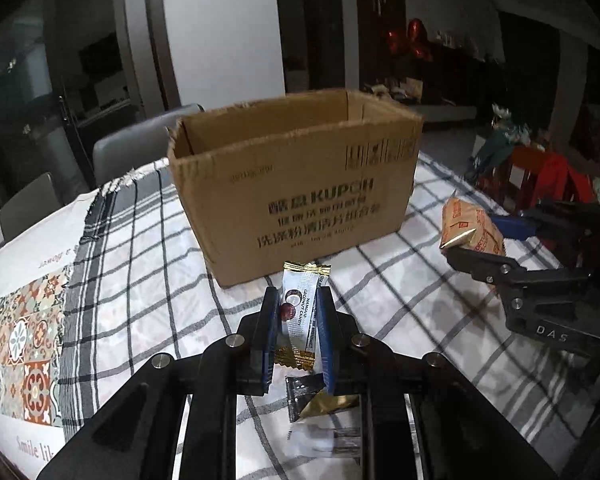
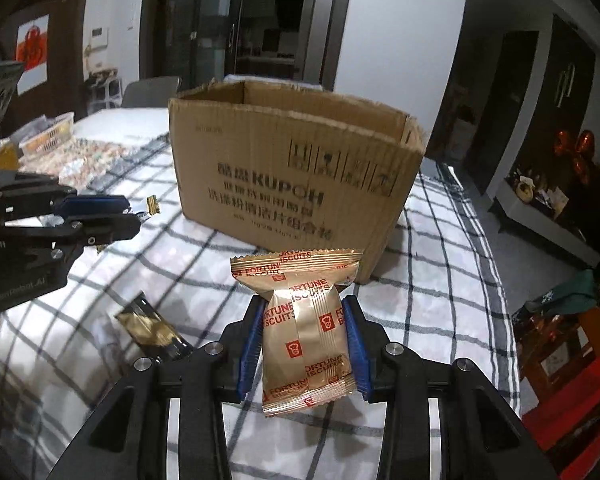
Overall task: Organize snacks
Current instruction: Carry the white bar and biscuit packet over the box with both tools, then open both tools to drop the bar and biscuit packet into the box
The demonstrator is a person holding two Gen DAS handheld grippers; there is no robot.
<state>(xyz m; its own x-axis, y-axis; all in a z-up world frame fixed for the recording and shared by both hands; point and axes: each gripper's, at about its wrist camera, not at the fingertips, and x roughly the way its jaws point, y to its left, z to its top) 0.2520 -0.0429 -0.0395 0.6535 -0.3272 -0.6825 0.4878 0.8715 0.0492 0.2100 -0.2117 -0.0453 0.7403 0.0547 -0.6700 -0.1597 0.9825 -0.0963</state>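
Observation:
An open cardboard box (image 1: 300, 184) (image 2: 296, 176) stands on the checked tablecloth ahead of both grippers. My left gripper (image 1: 299, 296) is shut on a white and gold coconut candy packet (image 1: 300, 312), held upright above the cloth; this gripper shows at the left edge of the right wrist view (image 2: 132, 216). My right gripper (image 2: 305, 308) is shut on a gold Fortune Biscuits packet (image 2: 306, 332), lifted clear of the table; this gripper (image 1: 456, 236) and its packet (image 1: 470, 228) appear on the right of the left wrist view.
More wrapped snacks lie on the cloth: a dark and gold packet (image 1: 316, 396) (image 2: 152, 328) and a white one (image 1: 324, 440) below my left gripper. A basket of snacks (image 2: 48, 136) sits far left. Grey chairs (image 1: 140, 144) stand behind the table, red stools (image 2: 564, 352) to its right.

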